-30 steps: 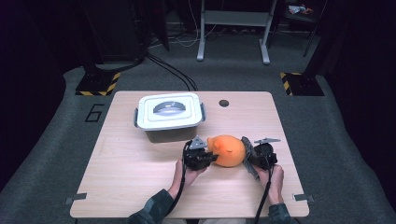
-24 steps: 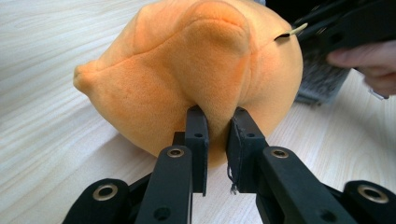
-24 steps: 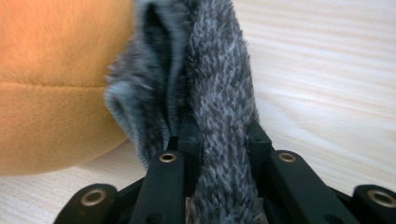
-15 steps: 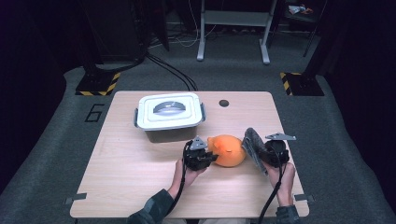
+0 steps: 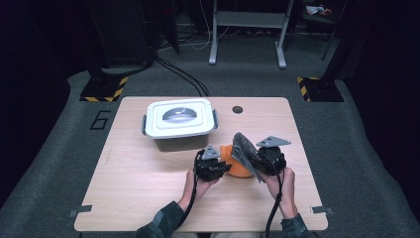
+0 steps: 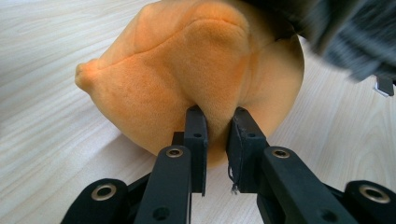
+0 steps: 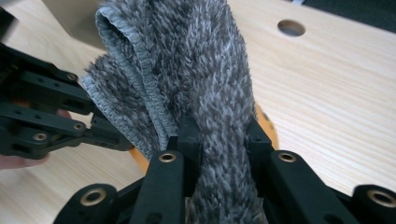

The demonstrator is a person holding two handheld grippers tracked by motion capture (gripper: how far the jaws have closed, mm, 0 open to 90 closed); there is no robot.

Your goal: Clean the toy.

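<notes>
Orange plush toy (image 6: 196, 74) sits on the wooden table (image 5: 138, 183) near the person's edge, with the left gripper (image 5: 214, 168) clamped on a fold of its fur, jaws nearly together. Just beside it, the right gripper (image 5: 257, 161) is pinched tight on a fuzzy grey cloth (image 7: 205, 70), which stands up over the toy's right side. Farther back there's a white lidded box (image 5: 179, 123), well apart from both.
</notes>
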